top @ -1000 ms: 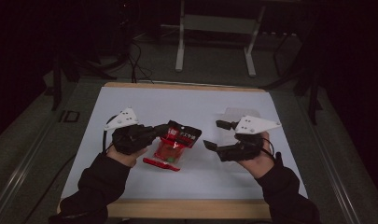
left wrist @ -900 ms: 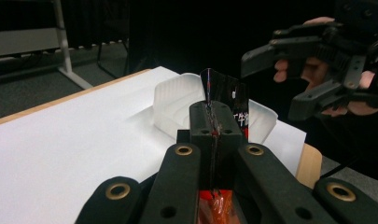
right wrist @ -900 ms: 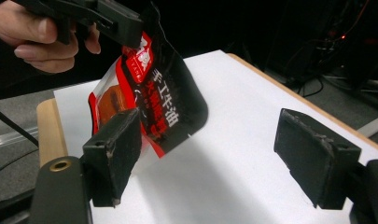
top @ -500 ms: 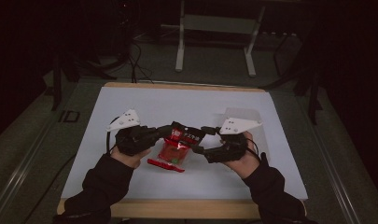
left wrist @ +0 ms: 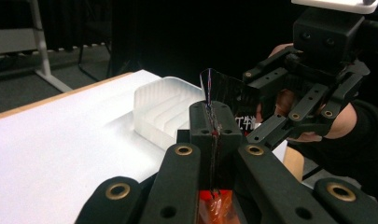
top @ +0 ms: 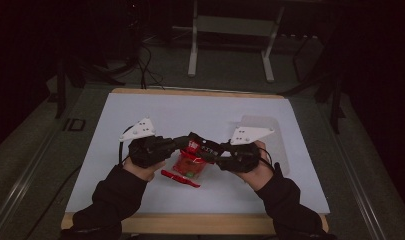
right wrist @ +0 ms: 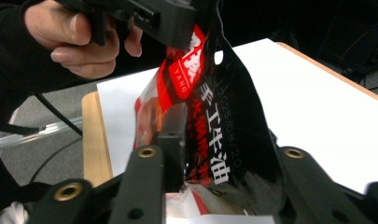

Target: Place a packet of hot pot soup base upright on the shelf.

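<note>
I see 1 red packet [top: 190, 162] lifted at table [top: 200, 112] centre, its top pinched from 9 o'clock by my left gripper [top: 186, 142] and from 3 o'clock by my right gripper [top: 208, 150], jaws clenched on it. 1 red strip [top: 180, 178] lies at 6 o'clock; 1 clear tray [top: 270, 137] at 3 o'clock.

The white table [top: 155, 107] has lots of bare room at the far side and on the left. A hand could move freely there. In the middle, the two grippers meet over a red snack bag [top: 189, 165] and block the way across. The left gripper [top: 185, 142] pinches the bag's top edge and the right gripper [top: 210, 152] has its jaws around the bag. A torn red strip [top: 180, 178] lies just in front of the bag. A clear plastic tray [top: 270, 135] sits on the right, behind the right hand [top: 255, 167], so that side is tight.
</note>
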`<state>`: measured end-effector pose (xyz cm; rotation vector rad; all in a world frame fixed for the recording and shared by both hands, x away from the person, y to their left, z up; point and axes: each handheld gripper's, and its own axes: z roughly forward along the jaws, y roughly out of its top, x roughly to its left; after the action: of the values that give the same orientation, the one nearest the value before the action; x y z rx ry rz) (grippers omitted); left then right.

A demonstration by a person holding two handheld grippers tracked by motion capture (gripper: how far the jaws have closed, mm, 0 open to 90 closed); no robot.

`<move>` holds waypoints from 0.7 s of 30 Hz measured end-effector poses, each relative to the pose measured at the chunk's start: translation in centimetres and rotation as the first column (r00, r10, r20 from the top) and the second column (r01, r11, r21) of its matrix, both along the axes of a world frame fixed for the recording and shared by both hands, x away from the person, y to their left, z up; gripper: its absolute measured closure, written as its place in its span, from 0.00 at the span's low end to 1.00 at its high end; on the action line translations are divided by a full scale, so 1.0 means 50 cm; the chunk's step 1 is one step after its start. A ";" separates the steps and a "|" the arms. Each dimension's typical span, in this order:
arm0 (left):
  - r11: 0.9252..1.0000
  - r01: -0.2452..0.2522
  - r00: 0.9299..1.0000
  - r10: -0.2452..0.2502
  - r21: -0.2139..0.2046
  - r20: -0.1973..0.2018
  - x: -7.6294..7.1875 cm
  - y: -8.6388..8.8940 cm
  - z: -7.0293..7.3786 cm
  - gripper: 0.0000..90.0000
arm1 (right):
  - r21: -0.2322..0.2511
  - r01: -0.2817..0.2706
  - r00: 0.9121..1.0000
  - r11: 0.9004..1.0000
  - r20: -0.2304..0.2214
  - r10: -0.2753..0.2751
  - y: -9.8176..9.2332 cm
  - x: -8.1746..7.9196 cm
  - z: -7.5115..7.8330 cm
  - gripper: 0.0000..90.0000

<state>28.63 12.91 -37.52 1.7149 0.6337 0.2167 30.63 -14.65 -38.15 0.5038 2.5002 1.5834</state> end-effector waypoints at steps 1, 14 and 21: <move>1.000 -0.001 1.000 0.001 0.002 0.002 0.000 -0.001 0.001 0.99 | -0.005 -0.002 1.000 1.000 0.000 0.002 0.001 0.000 0.001 0.80; 1.000 0.014 1.000 -0.014 -0.016 -0.005 0.002 0.001 -0.007 0.99 | -0.058 -0.086 0.996 0.995 -0.034 0.084 -0.003 0.013 0.021 1.00; 0.999 0.026 1.000 -0.026 -0.026 0.008 0.001 0.002 -0.002 0.95 | -0.106 -0.119 0.993 0.987 -0.013 0.118 -0.003 0.010 0.044 1.00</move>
<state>28.70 13.00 -37.60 1.6958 0.6056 0.1964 31.15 -14.81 -35.97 0.3529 2.6475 1.4787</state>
